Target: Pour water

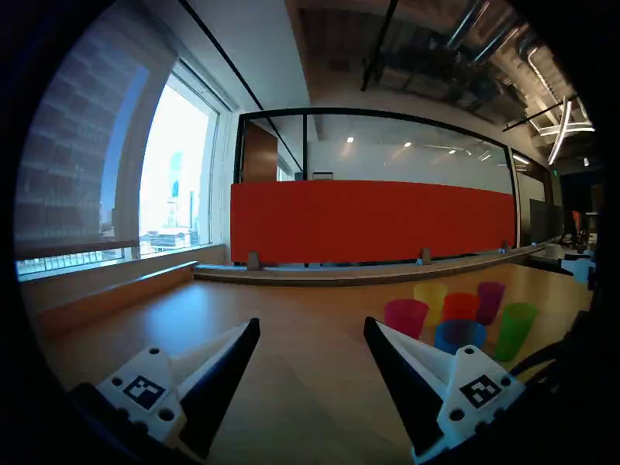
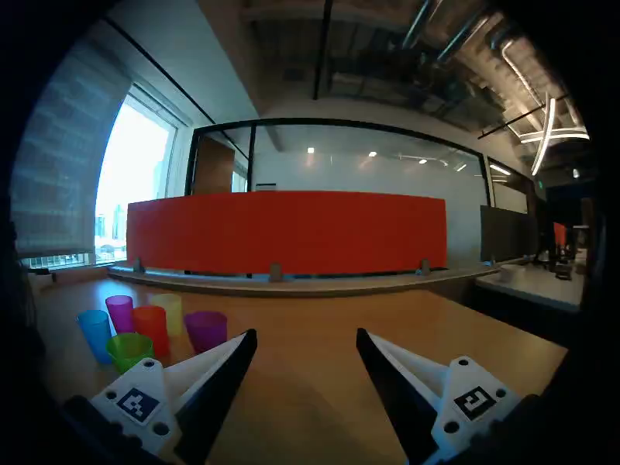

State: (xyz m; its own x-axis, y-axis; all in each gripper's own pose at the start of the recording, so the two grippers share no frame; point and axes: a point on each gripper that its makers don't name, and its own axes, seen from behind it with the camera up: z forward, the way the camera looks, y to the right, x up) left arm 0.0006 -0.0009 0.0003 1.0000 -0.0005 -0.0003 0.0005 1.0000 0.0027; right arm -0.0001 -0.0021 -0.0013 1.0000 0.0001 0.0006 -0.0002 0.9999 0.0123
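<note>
left tool [image 1: 311, 322] and right tool [image 2: 306, 333] both spread, empty; cups [image 1: 457, 310] huddle close on the worktop [image 1: 310, 395], so I'd grab an outer one squarely

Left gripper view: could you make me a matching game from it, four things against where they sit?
Things:
1 green cup
2 pink cup
3 yellow cup
4 red panel

Places:
a leftmost of the cups
b along the far edge of the desk
c rightmost of the cups
d back row, just behind the pink one

Pairs: 1-c, 2-a, 3-d, 4-b
</note>
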